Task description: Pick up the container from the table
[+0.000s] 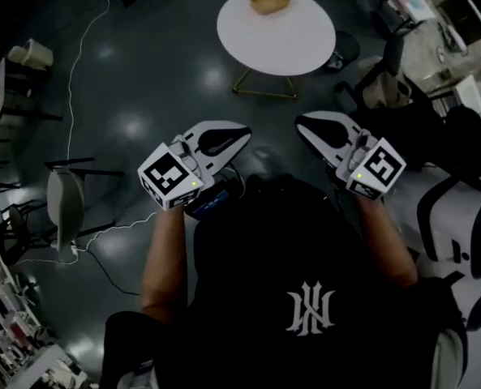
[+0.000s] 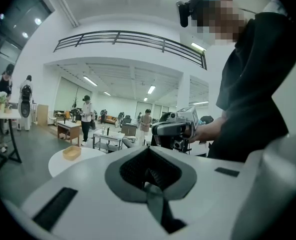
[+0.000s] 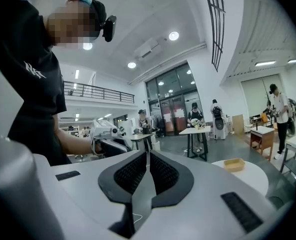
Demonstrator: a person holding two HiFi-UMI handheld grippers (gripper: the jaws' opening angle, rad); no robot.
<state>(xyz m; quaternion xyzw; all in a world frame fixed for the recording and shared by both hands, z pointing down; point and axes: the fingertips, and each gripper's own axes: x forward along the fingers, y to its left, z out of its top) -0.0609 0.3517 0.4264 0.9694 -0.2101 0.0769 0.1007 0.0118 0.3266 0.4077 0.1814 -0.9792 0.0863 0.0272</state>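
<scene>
Both tools are sitting pressed together with nothing pinched: left tool (image 1: 242, 134) and right tool (image 1: 303, 121) hovering side by side, well short of the round white worktop (image 1: 301, 45). Container (image 1: 270, 0) is resting near its far edge. Dark glossy floor (image 1: 143, 96) is lying open between, with a white cable (image 1: 71, 87) trailing at left.

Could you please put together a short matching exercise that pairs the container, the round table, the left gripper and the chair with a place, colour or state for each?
Things:
1. container
2. round table
3. left gripper
4. chair

Descriptions:
A. pale, on the dark floor to the person's left
B. jaws together, nothing held
C. tan, near the tabletop's far edge
D. white top, standing ahead of the person

Pairs: 1-C, 2-D, 3-B, 4-A
</scene>
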